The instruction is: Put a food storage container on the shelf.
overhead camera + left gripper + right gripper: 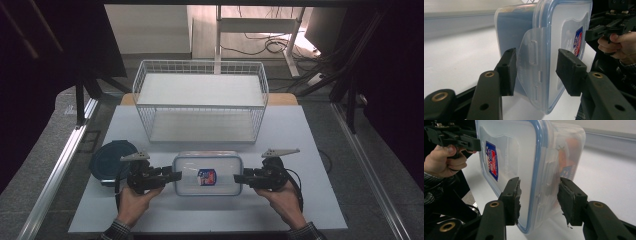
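A clear plastic box with a blue-rimmed lid and a red and blue sticker lies flat at the table's front centre. My left gripper is at its left end. In the left gripper view its pads are shut across the lid's side latch and the box's edge. My right gripper is at the right end. Its jaws straddle the box's end with a thin gap at each pad, so it is open. Something orange shows dimly through the box's wall.
A white wire basket stands behind the box, across the table's middle. A dark blue round dish lies to the left of my left gripper. The white tabletop ends at metal rails on both sides.
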`<action>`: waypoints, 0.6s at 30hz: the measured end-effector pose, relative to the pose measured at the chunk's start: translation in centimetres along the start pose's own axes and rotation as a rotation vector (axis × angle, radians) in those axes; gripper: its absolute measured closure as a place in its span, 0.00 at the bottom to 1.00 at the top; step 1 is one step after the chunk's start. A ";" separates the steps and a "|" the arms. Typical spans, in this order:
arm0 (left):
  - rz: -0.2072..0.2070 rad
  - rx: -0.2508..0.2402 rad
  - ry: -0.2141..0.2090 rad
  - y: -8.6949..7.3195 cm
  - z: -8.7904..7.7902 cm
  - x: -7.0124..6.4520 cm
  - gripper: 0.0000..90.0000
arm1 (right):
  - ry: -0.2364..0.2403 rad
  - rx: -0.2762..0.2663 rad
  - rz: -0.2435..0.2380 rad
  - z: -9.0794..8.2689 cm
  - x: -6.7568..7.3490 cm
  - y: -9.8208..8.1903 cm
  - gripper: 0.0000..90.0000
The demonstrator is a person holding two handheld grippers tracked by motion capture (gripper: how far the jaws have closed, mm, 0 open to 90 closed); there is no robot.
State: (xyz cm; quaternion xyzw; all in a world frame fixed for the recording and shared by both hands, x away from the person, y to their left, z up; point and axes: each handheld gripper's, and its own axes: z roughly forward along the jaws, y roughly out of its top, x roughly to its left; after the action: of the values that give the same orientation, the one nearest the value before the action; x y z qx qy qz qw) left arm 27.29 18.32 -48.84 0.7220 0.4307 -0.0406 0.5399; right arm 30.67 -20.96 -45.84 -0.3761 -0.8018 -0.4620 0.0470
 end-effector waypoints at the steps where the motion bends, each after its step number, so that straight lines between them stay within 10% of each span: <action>1: 0.002 0.000 0.001 0.1 0.0 0.0 0.57 | 0.000 0.000 0.000 0.0 0.0 0.0 0.59; 18: 0.049 -0.019 -0.004 4.6 -0.9 -0.8 0.57 | -0.020 -0.086 -0.036 -1.9 0.5 3.7 0.59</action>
State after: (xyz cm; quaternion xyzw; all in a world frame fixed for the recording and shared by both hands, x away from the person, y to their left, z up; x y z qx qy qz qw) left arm 29.47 18.38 -44.61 0.7273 0.4119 -0.0248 0.5484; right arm 32.20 -21.04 -41.92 -0.3679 -0.7883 -0.4930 0.0144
